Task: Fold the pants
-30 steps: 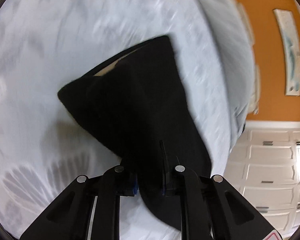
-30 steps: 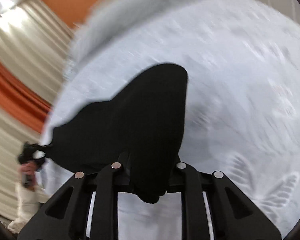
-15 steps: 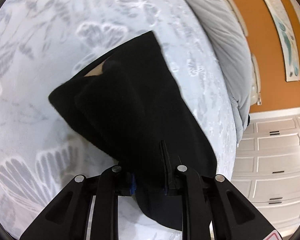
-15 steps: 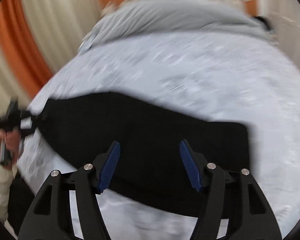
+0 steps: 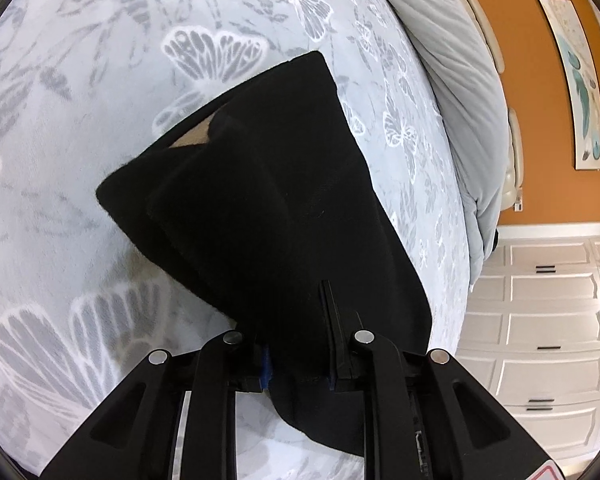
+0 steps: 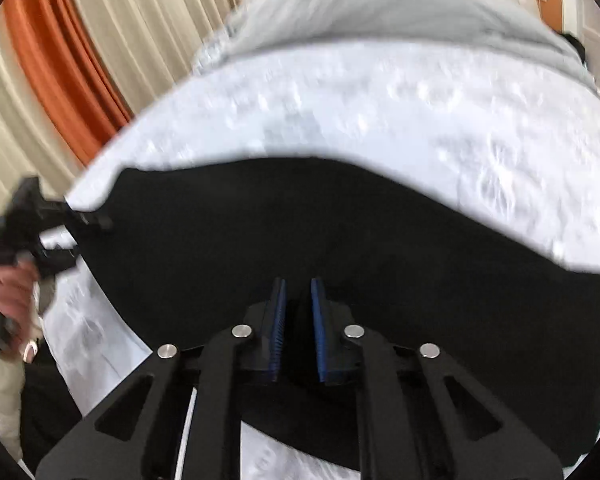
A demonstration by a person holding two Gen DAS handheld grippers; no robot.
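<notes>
Our left claw pins one end of the black fabric pants, anchoring them on the butterfly-print bed; our right claw has just closed, empty.

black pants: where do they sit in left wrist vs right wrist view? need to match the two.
Left wrist: the black fabric pants fill the centre, running from the upper middle down into the left hand-held gripper, which is clamped on them.
Right wrist: the pants stretch across the middle as a wide band, left edge to right edge.
Shared landmark: the pale grey butterfly-print bedspread.
</notes>
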